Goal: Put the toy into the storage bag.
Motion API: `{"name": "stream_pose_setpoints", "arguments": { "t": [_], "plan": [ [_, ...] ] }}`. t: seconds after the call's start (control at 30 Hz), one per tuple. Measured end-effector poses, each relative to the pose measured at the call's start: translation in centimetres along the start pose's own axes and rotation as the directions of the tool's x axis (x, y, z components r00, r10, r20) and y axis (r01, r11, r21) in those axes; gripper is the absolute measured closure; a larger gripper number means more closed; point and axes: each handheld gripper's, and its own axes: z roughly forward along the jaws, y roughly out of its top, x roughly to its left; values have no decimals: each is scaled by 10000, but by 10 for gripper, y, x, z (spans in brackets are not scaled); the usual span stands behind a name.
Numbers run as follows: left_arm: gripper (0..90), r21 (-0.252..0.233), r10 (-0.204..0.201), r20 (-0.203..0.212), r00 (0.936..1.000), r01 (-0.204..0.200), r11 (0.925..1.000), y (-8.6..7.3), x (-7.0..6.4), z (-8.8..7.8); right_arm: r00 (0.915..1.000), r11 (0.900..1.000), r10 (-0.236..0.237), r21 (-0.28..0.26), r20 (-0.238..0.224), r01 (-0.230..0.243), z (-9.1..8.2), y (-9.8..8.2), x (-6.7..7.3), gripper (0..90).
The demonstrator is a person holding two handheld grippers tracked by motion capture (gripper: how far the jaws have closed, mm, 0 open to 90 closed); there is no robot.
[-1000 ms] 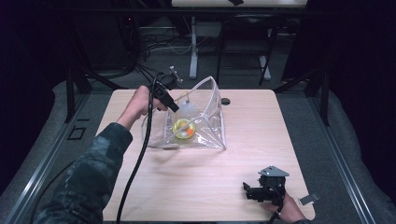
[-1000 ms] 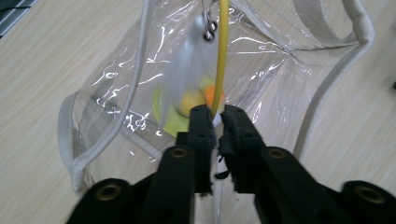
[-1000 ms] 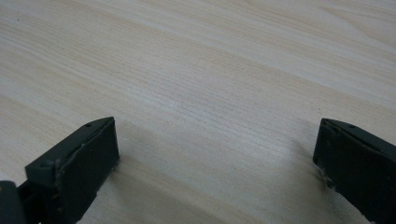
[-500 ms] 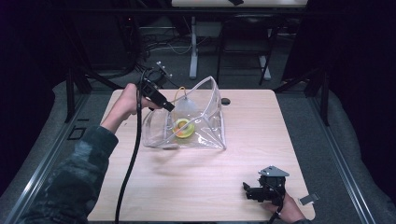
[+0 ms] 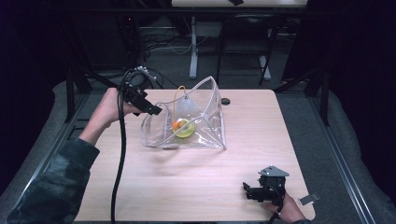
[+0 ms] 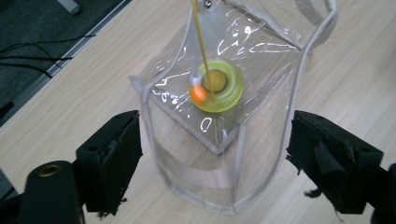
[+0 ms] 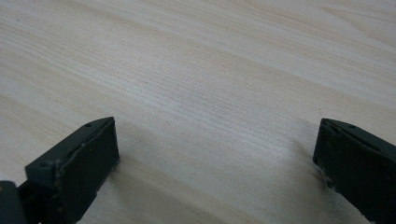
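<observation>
The left gripper has just been opening its jaws – nothing between them; the clear bag stands just ahead on the table, a yellow ring inside. The right gripper – well apart – rests released.

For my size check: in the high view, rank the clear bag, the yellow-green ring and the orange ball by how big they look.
1. clear bag, by far the largest.
2. yellow-green ring, lying inside it.
3. orange ball, smallest, at the ring's edge.
</observation>
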Motion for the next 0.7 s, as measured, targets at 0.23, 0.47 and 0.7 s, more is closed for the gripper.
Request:
{"name": "stream_pose_setpoints", "arguments": {
  "t": [0.23, 0.47, 0.7],
  "plan": [
    [131, 23, -29, -481, 9988, 30, 10000, -26, 5, -8, 10000, 10000, 0, 0, 1, 0, 0, 0, 0, 0],
    [72, -189, -426, -713, 9965, 414, 9990, -58, 11, -14, 10000, 10000, 1, -1, 4, -1, 0, 0, 0, 0],
    [20, -98, -866, -753, 9934, 861, 9962, -90, 18, -12, 10000, 10000, -9, 3, 5, 9, 0, 0, 0, 0]
  ]
}}
